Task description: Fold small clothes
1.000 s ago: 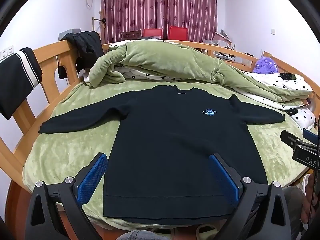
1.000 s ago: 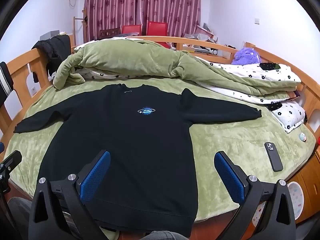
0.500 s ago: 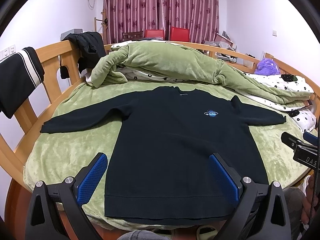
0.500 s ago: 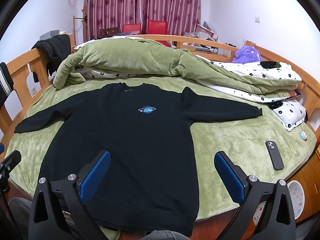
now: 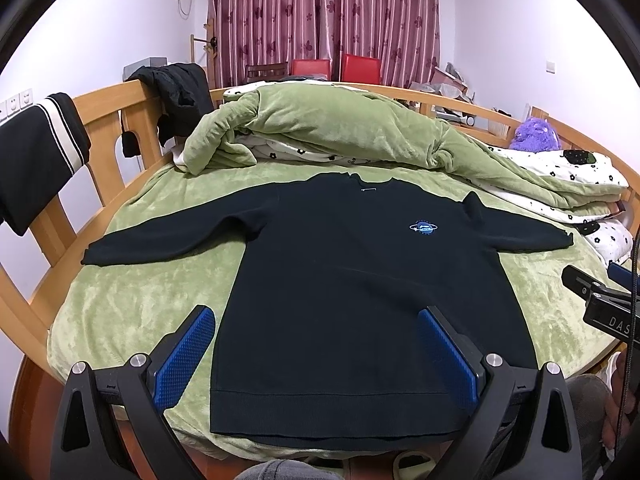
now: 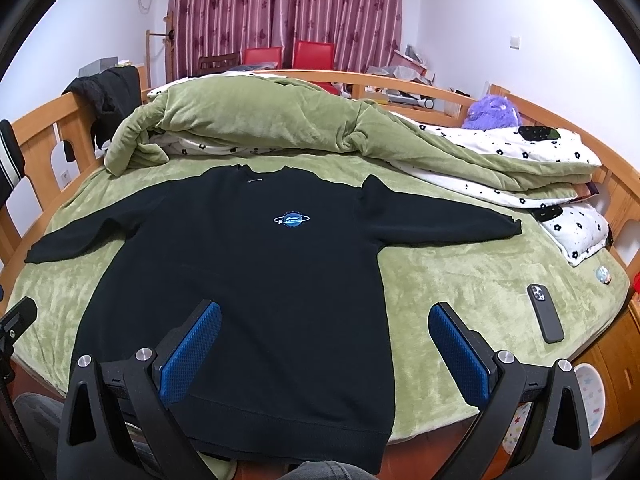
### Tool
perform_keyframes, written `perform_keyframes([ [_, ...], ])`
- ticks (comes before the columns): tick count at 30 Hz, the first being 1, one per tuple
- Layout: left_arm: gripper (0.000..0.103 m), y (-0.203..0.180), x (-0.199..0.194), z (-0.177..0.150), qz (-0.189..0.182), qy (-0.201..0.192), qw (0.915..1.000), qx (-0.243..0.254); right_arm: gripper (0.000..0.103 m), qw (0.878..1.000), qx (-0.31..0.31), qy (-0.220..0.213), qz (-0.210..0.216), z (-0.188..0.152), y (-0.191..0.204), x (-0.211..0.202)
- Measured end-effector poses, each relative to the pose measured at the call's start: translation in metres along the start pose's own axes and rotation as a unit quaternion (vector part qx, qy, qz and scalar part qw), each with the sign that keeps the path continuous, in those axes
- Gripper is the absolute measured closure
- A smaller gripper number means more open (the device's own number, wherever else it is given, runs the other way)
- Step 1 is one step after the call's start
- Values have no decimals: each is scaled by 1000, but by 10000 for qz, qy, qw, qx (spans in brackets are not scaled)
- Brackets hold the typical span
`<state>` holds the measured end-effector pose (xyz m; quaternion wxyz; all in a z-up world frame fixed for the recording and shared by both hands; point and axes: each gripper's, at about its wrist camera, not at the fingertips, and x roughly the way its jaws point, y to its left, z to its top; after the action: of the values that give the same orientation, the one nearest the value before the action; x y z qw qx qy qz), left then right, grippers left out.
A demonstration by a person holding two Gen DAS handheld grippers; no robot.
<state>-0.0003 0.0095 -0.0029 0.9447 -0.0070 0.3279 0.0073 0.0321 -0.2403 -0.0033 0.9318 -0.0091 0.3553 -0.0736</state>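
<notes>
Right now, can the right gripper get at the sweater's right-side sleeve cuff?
Probably yes: the right gripper is open, the cuff lies flat on bare blanket, nothing between them; the phone sits off to the side.

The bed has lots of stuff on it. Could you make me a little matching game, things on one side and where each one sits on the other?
Things:
1. black sweater
2. phone
3. purple plush toy
4. black jacket

Places:
A. draped over the wooden bed rail at the far left
B. spread flat on the green blanket, sleeves out
C. far right, beyond the flowered quilt
D. lying on the blanket right of the sweater

Pairs: 1-B, 2-D, 3-C, 4-A
</notes>
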Motion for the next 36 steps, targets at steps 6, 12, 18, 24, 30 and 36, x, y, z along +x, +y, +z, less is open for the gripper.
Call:
perform_keyframes([
  [6,1,1,0,0,6,-8,10000,-10,1,10000,-25,-7,-12,0,0,-1],
  [12,1,2,0,-1,-24,19,10000,-16,1,9999,-87,-46,-75,3,2,-4],
  [18,1,2,0,-2,-15,37,10000,-15,1,9999,-98,-62,-87,4,3,-5],
  [24,1,3,1,-2,-14,48,10000,-16,1,9998,-144,-88,-103,4,7,-7],
  [30,1,4,0,-2,-27,50,10000,-27,1,9998,-121,-112,-110,5,6,-8],
  [36,1,5,0,-2,-9,60,10000,0,1,9998,-127,-108,-101,6,7,-8],
])
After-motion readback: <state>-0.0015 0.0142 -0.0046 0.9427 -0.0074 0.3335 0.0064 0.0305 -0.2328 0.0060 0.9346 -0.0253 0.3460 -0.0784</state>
